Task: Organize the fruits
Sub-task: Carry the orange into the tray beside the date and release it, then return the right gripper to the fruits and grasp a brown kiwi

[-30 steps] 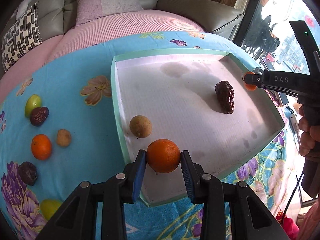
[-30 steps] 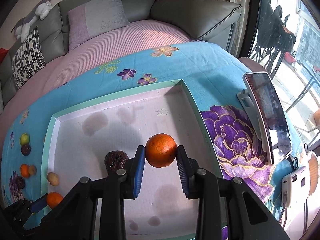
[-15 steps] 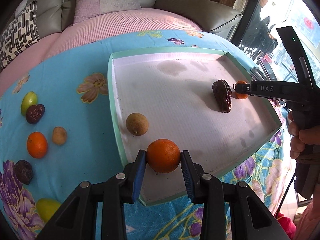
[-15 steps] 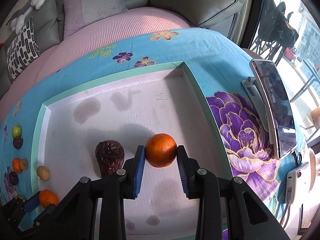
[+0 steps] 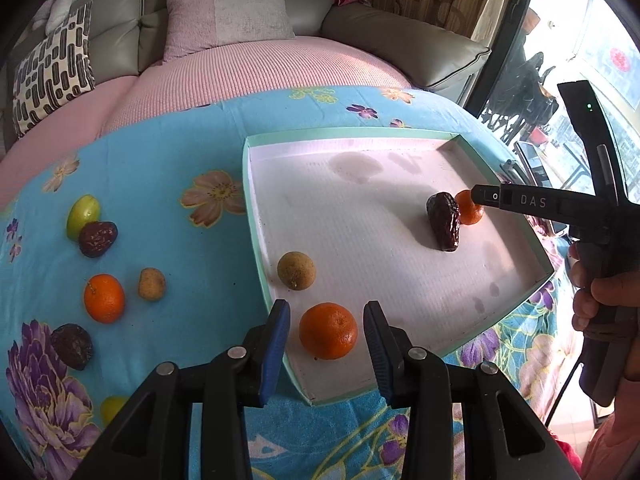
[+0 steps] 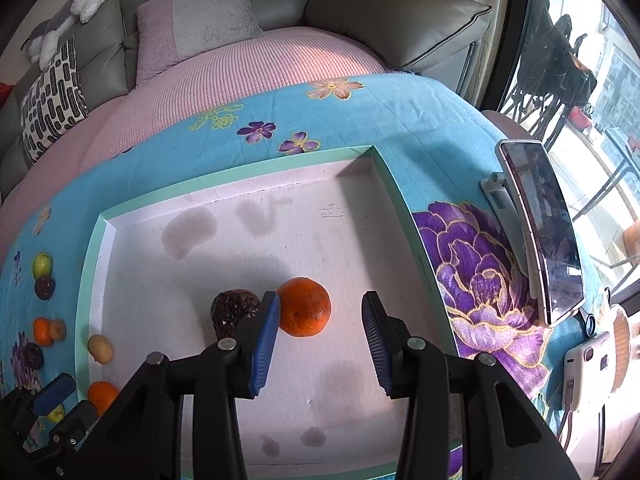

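A: Floral blue cloth is seen under a tray (image 5: 516,292). Where are the oranges?

B: One orange (image 5: 328,330) sits between the left gripper (image 5: 325,344)'s wide jaws, another (image 6: 304,306) between the right gripper (image 6: 318,340)'s. Both should be withdrawn straight back, untouched.

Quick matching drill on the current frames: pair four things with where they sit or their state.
Things:
1. left gripper
2. dark date
3. green fruit
4. phone

Places or states:
A. on the blue cloth, left of the tray
B. propped on a stand, right of the tray
C. open around an orange at the tray's near edge
D. in the tray beside the right gripper's orange

Pairs: 1-C, 2-D, 3-A, 4-B
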A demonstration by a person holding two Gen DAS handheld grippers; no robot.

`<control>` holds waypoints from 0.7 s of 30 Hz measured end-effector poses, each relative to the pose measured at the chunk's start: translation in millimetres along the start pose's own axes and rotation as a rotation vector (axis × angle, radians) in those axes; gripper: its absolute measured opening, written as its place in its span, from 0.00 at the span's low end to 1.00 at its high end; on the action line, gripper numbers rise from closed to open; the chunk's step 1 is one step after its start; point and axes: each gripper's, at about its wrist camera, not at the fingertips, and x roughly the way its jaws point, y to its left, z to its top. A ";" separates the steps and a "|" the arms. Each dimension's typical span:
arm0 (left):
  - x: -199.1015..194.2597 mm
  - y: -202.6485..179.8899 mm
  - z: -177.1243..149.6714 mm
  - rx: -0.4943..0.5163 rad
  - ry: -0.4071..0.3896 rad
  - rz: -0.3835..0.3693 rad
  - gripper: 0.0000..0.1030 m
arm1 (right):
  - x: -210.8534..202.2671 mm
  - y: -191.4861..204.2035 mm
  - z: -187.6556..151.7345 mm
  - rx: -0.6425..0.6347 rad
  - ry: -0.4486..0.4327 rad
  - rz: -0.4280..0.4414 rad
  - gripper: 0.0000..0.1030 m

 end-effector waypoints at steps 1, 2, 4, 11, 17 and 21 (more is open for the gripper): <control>-3.5 3.1 1.2 -0.009 -0.010 0.004 0.41 | -3.1 1.2 0.4 -0.004 -0.010 0.000 0.42; -7.0 6.7 2.1 -0.021 -0.020 0.010 0.41 | -5.9 2.6 0.7 -0.008 -0.018 -0.001 0.42; -13.6 15.7 3.5 -0.050 -0.040 0.025 0.42 | -10.2 5.8 0.6 -0.017 -0.028 -0.001 0.42; -20.6 58.5 3.0 -0.205 -0.053 0.106 0.65 | -18.4 19.1 -1.8 -0.052 -0.048 0.002 0.42; -14.6 93.8 -6.3 -0.305 -0.033 0.219 0.96 | -14.3 26.7 -4.8 -0.042 -0.038 0.036 0.73; -15.9 108.4 -10.9 -0.347 -0.046 0.248 1.00 | -12.4 31.7 -7.3 -0.066 -0.042 0.016 0.84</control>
